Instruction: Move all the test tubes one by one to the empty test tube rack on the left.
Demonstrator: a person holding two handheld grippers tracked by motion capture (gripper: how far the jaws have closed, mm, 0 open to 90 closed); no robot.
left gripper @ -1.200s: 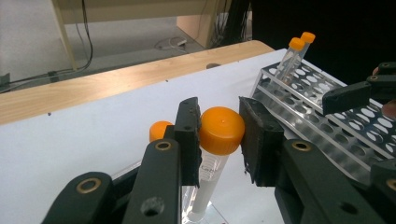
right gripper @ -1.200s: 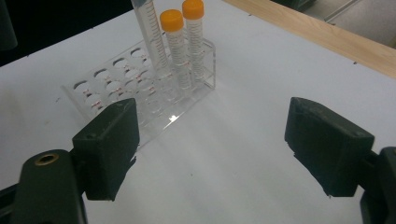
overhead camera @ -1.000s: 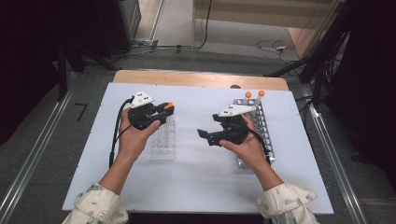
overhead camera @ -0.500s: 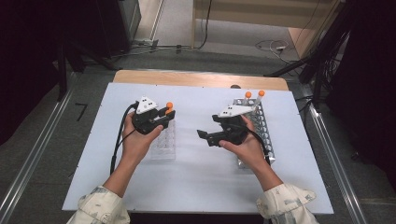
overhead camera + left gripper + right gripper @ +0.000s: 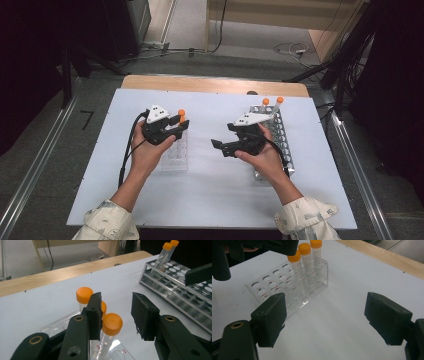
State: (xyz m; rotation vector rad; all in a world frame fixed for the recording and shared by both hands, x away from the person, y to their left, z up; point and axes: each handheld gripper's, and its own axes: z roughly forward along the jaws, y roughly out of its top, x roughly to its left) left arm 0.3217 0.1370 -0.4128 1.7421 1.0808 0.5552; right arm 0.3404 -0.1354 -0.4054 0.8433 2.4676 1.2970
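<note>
Left gripper (image 5: 117, 315): jaws have just been opening; pads now parted, no longer pressing on anything
Tube just let go (image 5: 112, 323): orange cap partly inside the gap, close against the left pad's inner face, clear of the right pad; standing upright on its own
Seat of that tube: a hole of the clear rack (image 5: 57, 325), directly below the left gripper's tips
Neighbours: two more orange-capped tubes (image 5: 84, 295) in the same clear rack, just beyond the left jaw, close together in a row
Right gripper (image 5: 325, 320): jaws spread wide, nothing between them, aimed across the white table (image 5: 210, 200) at the clear rack, well apart from it
Metal rack (image 5: 280, 135): beneath and behind the right gripper, across the table from the left gripper
Remaining tubes (image 5: 272, 104): two with orange caps, upright at the metal rack's far end, beyond the right gripper's body
Meaning for the work: reads as a transfer from metal rack to clear rack; third tube apparently delivered, two left to fetch
Likely next need: lifting the left gripper straight up and away, without brushing the cap beside its pad
Risk: a sideways pull could tip the tube or drag the light clear rack
</note>
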